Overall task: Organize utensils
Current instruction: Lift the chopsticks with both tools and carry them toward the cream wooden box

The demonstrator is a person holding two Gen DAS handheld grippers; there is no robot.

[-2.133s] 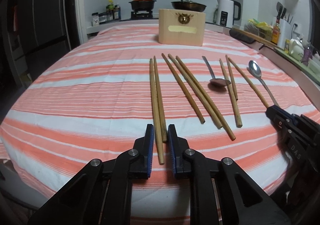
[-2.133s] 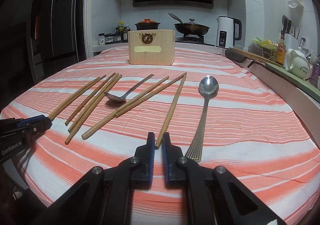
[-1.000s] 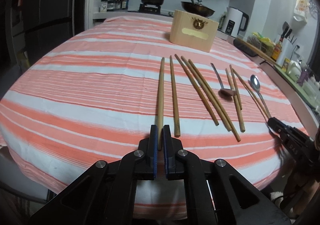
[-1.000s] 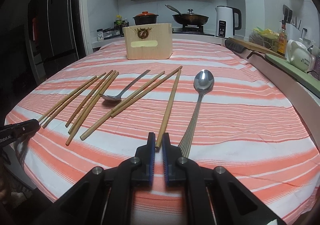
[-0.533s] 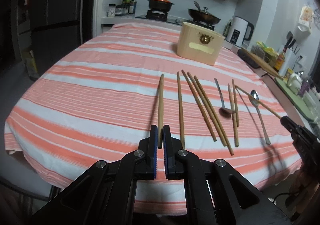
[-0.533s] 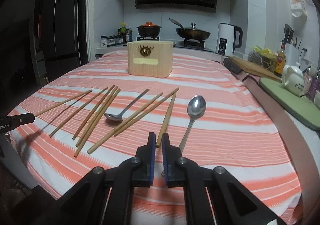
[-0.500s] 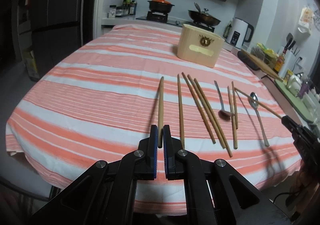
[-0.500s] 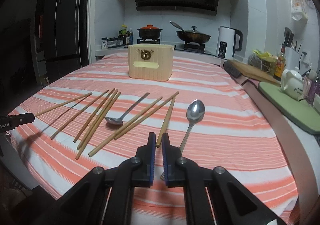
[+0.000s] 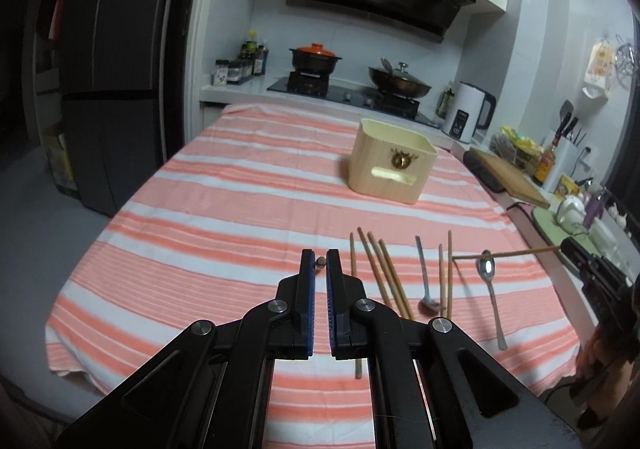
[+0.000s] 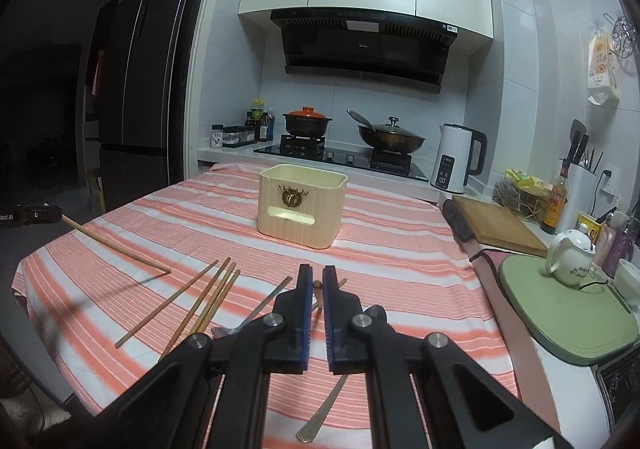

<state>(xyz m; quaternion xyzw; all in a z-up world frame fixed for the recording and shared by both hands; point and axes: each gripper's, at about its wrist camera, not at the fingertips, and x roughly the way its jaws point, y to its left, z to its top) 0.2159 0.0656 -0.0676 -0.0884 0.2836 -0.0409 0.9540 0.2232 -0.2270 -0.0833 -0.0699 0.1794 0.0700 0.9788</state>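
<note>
My left gripper [image 9: 320, 255] is shut on a wooden chopstick [image 9: 320, 261], seen end-on between the blue pads, held above the striped table. My right gripper [image 10: 318, 273] is shut on another chopstick [image 10: 317, 291], also raised. Each view shows the other gripper with its stick in the air: the right gripper [image 9: 592, 269] with its chopstick [image 9: 504, 254], the left gripper [image 10: 36, 215] with its chopstick [image 10: 116, 247]. Several chopsticks [image 9: 380, 273] and two spoons [image 9: 426, 285] [image 9: 490, 289] lie on the cloth. A cream utensil box [image 10: 302, 205] stands open-topped further back.
The striped cloth table [image 9: 240, 209] ends at a counter on the right with a cutting board [image 10: 496, 225], a kettle [image 10: 456, 159] and a teapot [image 10: 570, 257] on a green mat. A stove with pots [image 10: 308, 121] is behind, and a dark fridge [image 9: 112, 89] on the left.
Both grippers have risen well above the table, each lifting its chopstick off the cloth. The held sticks now show end-on, and the table looks farther below.
</note>
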